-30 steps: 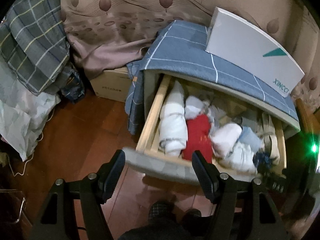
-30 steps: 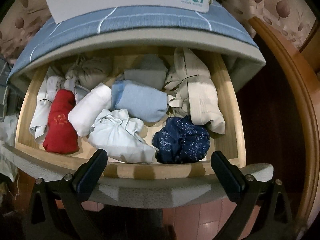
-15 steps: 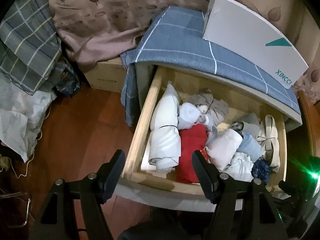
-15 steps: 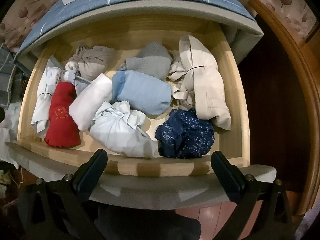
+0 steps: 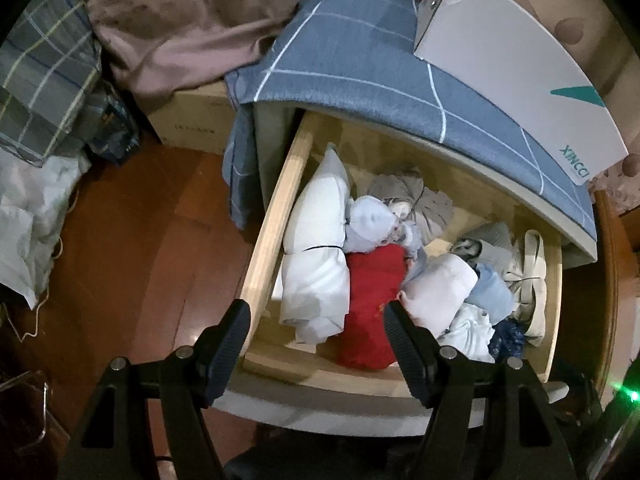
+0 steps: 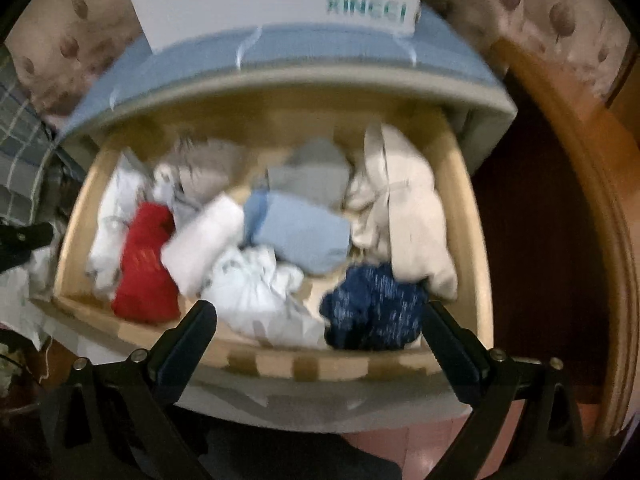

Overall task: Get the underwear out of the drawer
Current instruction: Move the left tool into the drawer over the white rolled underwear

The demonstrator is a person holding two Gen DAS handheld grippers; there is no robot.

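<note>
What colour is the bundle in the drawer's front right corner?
Dark navy with small pale speckles; clearest in the right wrist view, though blurred.

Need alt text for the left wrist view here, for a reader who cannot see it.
The open left gripper hovers above an open wooden drawer packed with rolled garments, a red bundle and a white roll nearest its fingers. A blue checked cloth and a white box lie on the cabinet top.

Both the left gripper [image 5: 314,322] and right gripper [image 6: 320,322] are matte black. Each has two ribbed fingers [image 5: 234,330] on angular, cut-out arms. Silver screws [image 5: 184,353] stud the joints.
</note>
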